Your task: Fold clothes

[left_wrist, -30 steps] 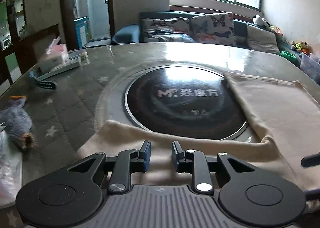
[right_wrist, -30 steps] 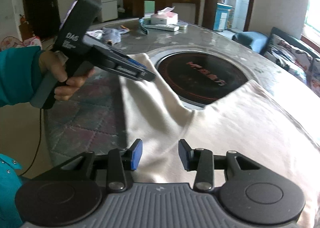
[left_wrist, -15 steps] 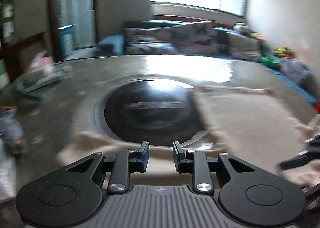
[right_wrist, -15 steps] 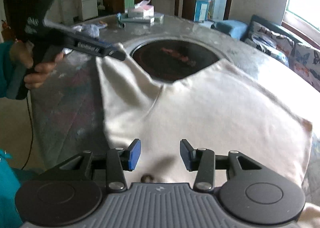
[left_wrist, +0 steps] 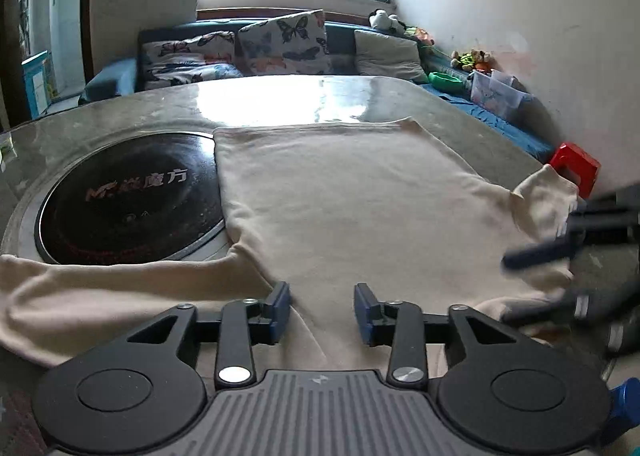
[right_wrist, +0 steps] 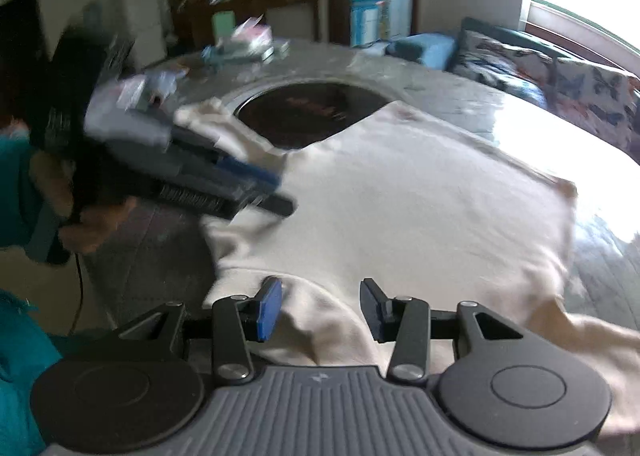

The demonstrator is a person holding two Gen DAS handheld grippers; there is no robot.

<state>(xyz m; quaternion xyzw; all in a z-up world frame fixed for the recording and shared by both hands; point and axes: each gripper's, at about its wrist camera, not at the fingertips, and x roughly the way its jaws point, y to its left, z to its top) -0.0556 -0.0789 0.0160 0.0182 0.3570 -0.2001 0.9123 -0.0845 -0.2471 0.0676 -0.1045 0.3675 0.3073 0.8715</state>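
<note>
A cream long-sleeved shirt (left_wrist: 360, 195) lies spread on the round table, also in the right wrist view (right_wrist: 400, 195). My left gripper (left_wrist: 322, 312) is open just above the shirt's near edge, where the left sleeve (left_wrist: 100, 288) joins the body. It appears blurred in the right wrist view (right_wrist: 276, 191) over the same spot. My right gripper (right_wrist: 320, 308) is open above the shirt's collar end and shows blurred at the right of the left wrist view (left_wrist: 536, 256), beside the other sleeve (left_wrist: 544, 203). Neither holds cloth.
A black round hotplate (left_wrist: 124, 199) sits in the table's middle, partly under the shirt. A tissue box and clutter (right_wrist: 248, 43) lie at the table's far side. A red stool (left_wrist: 576, 171) and a sofa with cushions (left_wrist: 280, 43) stand beyond the table.
The left gripper swung right from the sleeve to the shirt body and opened wider. The right gripper moved along the shirt toward its collar end. The shirt lies flatter.
</note>
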